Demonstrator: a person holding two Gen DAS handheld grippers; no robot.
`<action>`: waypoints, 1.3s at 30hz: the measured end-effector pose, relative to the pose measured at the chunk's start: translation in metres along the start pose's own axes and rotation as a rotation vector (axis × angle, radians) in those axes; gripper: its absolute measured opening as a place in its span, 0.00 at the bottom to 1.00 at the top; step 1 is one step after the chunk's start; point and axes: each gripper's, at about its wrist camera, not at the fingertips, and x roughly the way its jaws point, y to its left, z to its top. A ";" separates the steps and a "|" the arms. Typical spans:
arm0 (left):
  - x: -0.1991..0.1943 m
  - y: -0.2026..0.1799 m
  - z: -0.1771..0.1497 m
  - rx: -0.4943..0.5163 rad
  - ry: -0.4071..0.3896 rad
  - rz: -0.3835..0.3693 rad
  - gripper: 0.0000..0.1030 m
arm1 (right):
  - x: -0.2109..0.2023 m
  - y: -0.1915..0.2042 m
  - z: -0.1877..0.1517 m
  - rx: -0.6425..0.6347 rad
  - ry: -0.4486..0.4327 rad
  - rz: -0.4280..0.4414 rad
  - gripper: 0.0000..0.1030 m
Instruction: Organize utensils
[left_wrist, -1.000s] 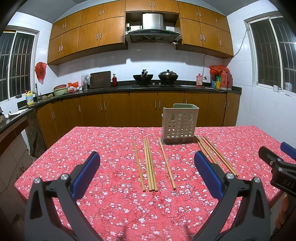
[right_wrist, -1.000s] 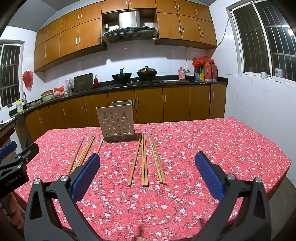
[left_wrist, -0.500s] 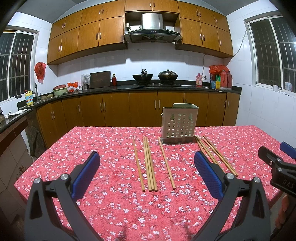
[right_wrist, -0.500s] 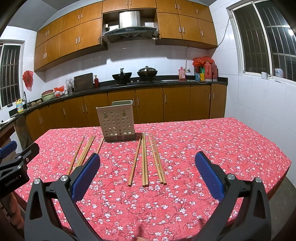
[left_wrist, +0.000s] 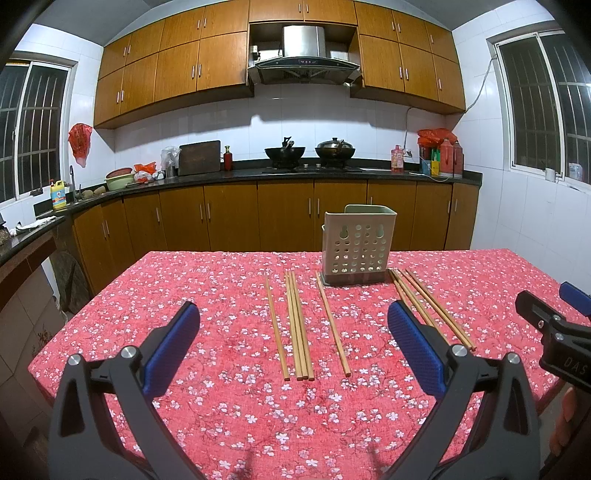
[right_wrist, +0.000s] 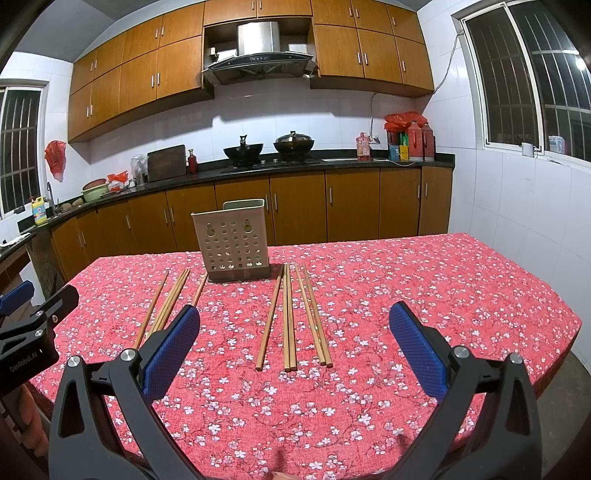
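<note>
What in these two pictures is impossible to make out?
- Inside of the utensil holder: both views, hidden by its front wall.
- Near ends of the right-hand chopsticks: left wrist view, behind the left gripper finger.
- Near ends of the left-hand chopsticks: right wrist view, behind the right gripper finger.
- Bottle labels on the counter: too small.

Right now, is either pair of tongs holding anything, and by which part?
Nothing is held. The left tongs and right tongs are both open above the table; the thin wooden chopsticks lie untouched.
</note>
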 end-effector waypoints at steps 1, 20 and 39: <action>0.000 0.000 0.000 0.000 0.000 0.000 0.96 | 0.000 0.000 0.000 0.000 0.000 0.000 0.98; 0.000 0.000 0.000 0.000 0.002 0.000 0.96 | -0.001 0.000 -0.001 0.000 0.002 0.001 0.98; 0.011 0.003 -0.004 -0.018 0.052 0.010 0.96 | 0.007 -0.006 -0.003 0.021 0.041 0.003 0.98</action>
